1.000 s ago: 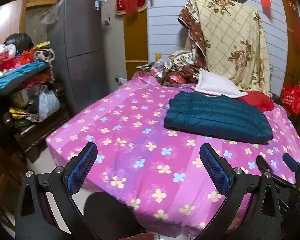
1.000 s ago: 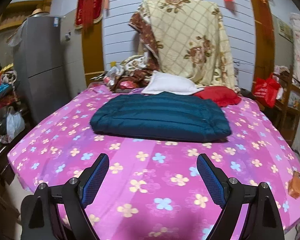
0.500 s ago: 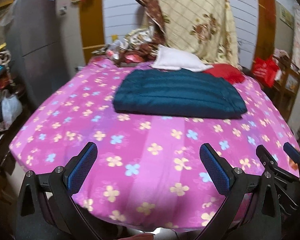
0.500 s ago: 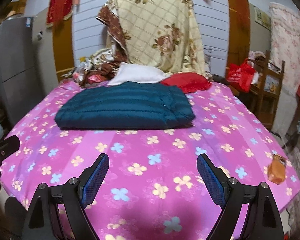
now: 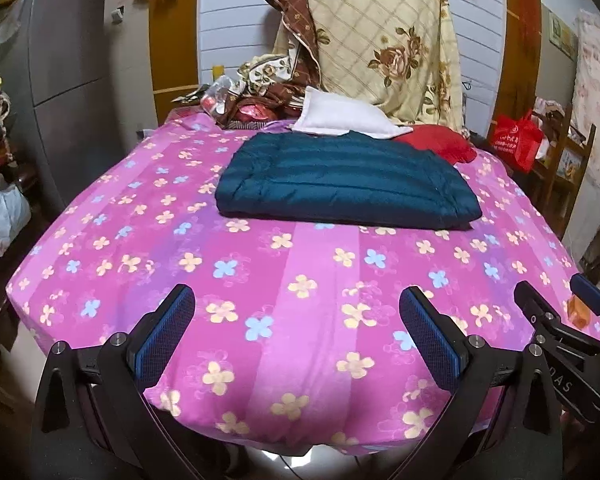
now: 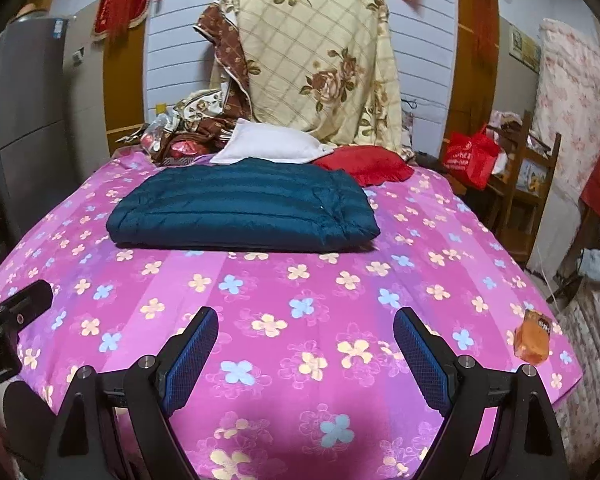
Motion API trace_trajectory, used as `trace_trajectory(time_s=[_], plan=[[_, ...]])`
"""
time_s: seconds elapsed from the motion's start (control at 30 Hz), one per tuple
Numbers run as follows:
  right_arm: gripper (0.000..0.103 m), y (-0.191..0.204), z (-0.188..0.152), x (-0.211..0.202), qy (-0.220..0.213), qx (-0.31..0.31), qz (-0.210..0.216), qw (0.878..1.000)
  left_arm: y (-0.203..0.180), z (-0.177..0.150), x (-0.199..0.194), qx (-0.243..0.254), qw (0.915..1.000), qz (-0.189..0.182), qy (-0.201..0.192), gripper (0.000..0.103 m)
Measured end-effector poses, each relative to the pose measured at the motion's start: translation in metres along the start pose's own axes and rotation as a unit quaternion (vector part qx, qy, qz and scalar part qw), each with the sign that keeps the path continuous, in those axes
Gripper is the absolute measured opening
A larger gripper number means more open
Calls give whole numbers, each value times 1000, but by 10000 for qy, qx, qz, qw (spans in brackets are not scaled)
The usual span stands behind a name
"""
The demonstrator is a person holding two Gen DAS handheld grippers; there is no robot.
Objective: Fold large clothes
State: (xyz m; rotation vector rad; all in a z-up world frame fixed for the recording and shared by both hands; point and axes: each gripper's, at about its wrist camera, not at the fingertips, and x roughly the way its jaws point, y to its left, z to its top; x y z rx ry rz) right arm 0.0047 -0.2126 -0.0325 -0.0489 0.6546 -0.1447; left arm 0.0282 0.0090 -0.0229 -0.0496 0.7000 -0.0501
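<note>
Near half of pink floral bedsheet (image 5: 300,264) bare: open passage between both spread-fingered grippers and folded teal jacket (image 5: 346,182). Behind jacket, white pillow (image 5: 340,118), red cushion (image 5: 436,142) and heaped bedding (image 5: 268,92) block far side. Small orange packet (image 6: 534,340), possibly snack, sits at right edge. Fridge (image 5: 68,60) hems left side; wooden rack (image 6: 520,184) hems right.

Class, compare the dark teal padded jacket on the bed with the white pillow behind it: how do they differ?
The teal jacket is dark, ribbed with quilted bands; the white pillow is plain and smooth. The jacket is larger and lies folded flat mid-bed, the pillow sits farther back, its near edge hidden behind the jacket. Both rest on the pink flowered bedspread.
</note>
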Motion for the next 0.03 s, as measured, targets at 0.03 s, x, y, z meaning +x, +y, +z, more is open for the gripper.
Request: trace_trajectory(time_s=[0.03], plan=[[88,1,0,-1,5,-21,3,10000,1,0,-2,-26,10000,12,-9,102]])
